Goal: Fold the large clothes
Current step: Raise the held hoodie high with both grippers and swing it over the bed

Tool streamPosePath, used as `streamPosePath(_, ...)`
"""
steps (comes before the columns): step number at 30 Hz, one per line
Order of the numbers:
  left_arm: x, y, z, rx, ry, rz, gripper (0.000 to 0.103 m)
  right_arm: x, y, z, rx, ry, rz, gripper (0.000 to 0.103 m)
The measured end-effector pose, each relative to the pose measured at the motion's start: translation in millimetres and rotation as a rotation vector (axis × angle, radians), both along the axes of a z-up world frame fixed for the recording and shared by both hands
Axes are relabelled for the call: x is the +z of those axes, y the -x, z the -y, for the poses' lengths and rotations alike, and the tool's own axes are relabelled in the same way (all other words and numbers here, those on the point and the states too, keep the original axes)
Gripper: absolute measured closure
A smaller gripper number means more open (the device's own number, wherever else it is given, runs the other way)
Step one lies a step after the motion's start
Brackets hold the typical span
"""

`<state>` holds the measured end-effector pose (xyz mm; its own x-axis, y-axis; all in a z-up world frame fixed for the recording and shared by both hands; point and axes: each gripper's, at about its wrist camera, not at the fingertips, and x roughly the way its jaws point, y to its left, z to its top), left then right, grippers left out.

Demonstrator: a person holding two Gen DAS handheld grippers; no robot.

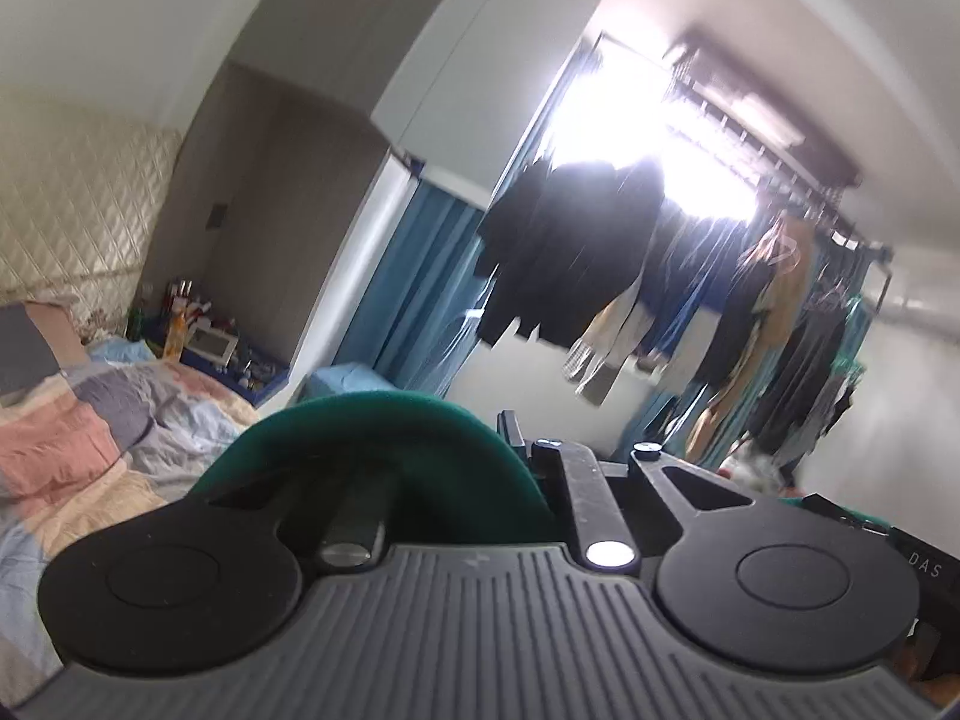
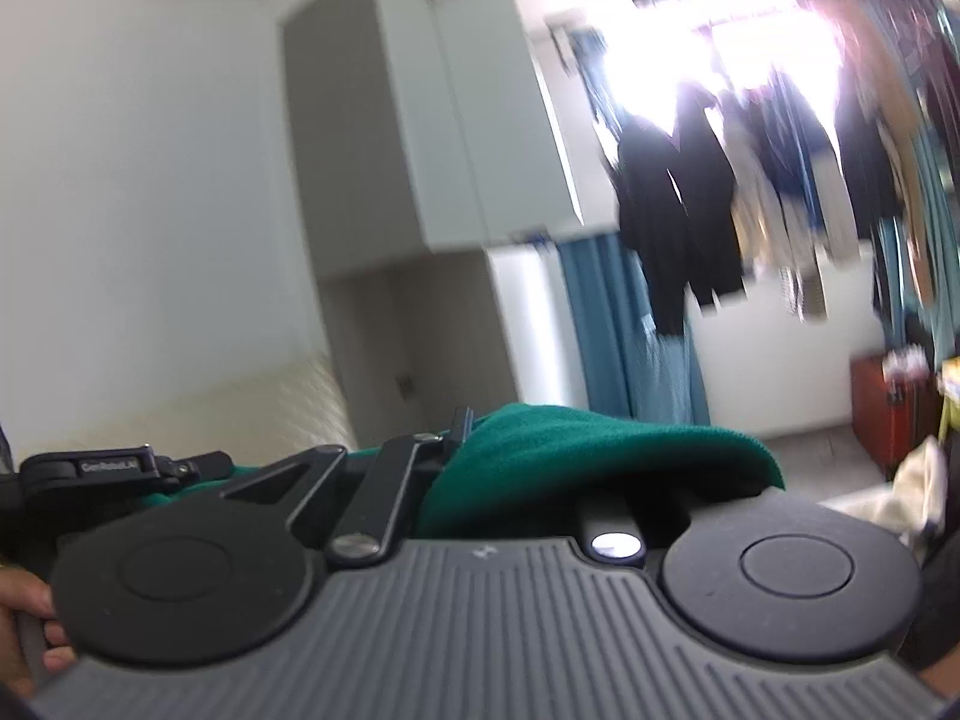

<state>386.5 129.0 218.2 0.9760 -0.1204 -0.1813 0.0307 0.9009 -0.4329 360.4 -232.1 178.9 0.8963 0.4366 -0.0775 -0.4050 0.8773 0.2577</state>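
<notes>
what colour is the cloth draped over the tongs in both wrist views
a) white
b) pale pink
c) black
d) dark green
d: dark green cloth bunches over the left tongs in the left wrist view, and the same green fabric lies over the right tongs in the right wrist view.
</notes>
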Motion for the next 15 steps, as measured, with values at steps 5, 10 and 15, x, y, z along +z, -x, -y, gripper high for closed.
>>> streamPosePath(5, -107.4, -145.7, 4.8, -0.004, -0.037, -0.139, 0.088, -95.0, -134.1, -13.1, -0.068, 0.027, -0.127, 0.087)
streamPosePath(10, -240.4, -280.4, -3.5, 0.007, -0.034, -0.322, 0.088, -211.3, -249.7, -33.4, -0.096, 0.051, -0.255, 0.088)
streamPosePath(15, -360.8, -370.9, -20.3, 0.009, -0.023, -0.473, 0.088, -314.8, -315.7, -48.4, -0.099, 0.068, -0.384, 0.088)
